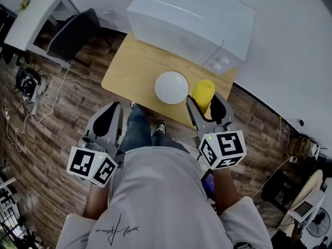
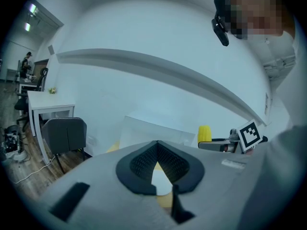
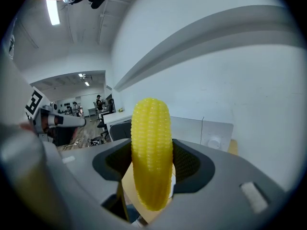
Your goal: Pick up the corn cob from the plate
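Nearest, the left tongs hang closed on nothing, short of the worktop. The right tongs are clamped on the corn, which stands upright between the jaws, over the worktop's near edge and just right of the white plate, clear of it. Behind the plate sits a white box.

Bumpy, slightly glossy yellow corn cob; smooth white plate; matt pale wood table; dark wood-grain floor.
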`<state>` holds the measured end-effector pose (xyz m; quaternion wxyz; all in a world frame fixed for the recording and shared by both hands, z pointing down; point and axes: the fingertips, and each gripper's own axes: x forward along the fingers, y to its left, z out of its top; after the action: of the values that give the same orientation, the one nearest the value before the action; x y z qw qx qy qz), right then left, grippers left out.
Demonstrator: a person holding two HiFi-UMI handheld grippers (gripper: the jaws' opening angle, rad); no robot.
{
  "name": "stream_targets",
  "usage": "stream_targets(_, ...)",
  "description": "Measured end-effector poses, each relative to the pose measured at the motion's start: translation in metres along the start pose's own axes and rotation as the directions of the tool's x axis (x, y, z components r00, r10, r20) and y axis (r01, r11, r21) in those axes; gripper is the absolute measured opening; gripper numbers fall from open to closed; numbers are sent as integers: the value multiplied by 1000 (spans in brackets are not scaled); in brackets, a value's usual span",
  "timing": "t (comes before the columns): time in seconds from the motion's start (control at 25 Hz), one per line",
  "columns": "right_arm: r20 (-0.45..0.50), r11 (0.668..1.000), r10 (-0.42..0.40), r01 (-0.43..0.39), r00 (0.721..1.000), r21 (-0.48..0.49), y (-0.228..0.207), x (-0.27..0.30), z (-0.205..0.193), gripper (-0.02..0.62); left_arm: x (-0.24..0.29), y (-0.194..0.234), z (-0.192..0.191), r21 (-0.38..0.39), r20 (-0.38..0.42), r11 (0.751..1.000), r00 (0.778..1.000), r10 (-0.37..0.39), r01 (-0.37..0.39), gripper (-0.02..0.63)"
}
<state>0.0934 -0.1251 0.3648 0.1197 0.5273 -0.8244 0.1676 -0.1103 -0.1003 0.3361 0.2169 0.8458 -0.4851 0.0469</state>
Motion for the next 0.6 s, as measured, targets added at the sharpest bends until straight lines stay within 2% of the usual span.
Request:
stream_targets(0.32, 80, 1000, -9, 9, 997, 5, -2, -22, 14, 264, -1, -3, -1, -2, 7, 1000, 1000, -3, 3, -6)
stream_targets(0.6, 111, 1000, -4, 4, 994, 0, -3, -31, 24, 264, -5, -5, 10, -5, 34, 1000, 999, -7, 7, -6)
